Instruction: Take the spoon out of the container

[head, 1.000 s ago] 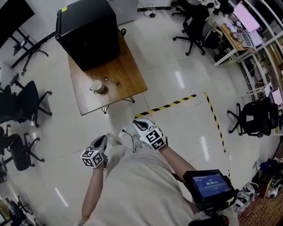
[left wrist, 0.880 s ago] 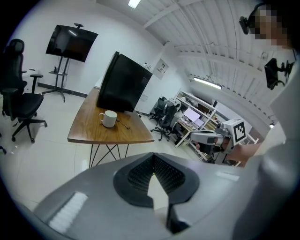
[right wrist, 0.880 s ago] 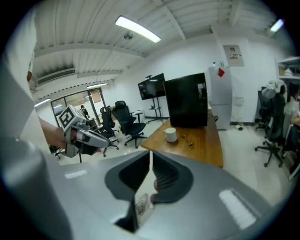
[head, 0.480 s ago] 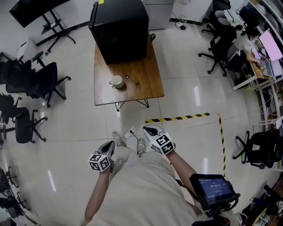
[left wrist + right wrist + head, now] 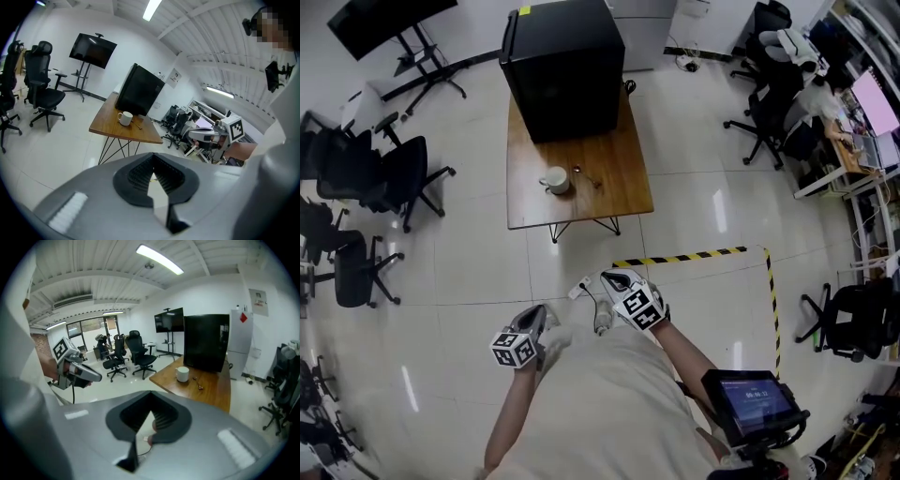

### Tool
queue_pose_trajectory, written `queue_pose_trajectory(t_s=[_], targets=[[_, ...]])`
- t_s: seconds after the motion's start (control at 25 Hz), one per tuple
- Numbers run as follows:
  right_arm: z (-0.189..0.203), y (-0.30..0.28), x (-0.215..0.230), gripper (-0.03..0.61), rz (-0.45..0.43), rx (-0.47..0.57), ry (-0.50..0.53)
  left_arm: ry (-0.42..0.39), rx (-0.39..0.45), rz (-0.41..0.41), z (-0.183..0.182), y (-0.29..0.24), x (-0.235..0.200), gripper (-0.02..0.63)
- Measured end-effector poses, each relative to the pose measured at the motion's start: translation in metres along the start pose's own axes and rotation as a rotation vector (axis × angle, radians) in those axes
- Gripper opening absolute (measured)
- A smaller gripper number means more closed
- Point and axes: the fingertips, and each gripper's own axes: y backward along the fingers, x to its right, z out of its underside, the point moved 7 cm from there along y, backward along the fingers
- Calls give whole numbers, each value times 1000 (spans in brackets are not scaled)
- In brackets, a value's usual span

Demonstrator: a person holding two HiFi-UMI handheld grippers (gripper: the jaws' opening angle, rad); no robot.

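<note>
Locate the wooden table in the upper centre of the head view, well apart from the person and beyond the striped floor tape. Note the black cabinet standing on its far end. Find both grippers in the lower centre, near the body: left gripper with jaws together and empty, right gripper likewise closed on nothing. Look to the table's middle for the white cup, upright. Check just right of it for the spoon, apparently lying flat on the wood outside the cup, though too small to confirm. Judge removal as seemingly done already; treat only a closer check as left.
</note>
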Motion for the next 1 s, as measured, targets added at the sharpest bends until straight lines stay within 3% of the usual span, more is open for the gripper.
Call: queue_pose_trajectory(t_s=[0.28,0.48,1.0], targets=[[-19,-19,2,5,33,-30,-24,-72,-3,67,-49,-7,-19,-5],[-50,-40,3,5,116,-66,68,-92,-39,117,-71,-7,-38,-6],[-65,-53,7,6,276,-80,89,-161,-88,242,-85,-20,-52,-7]])
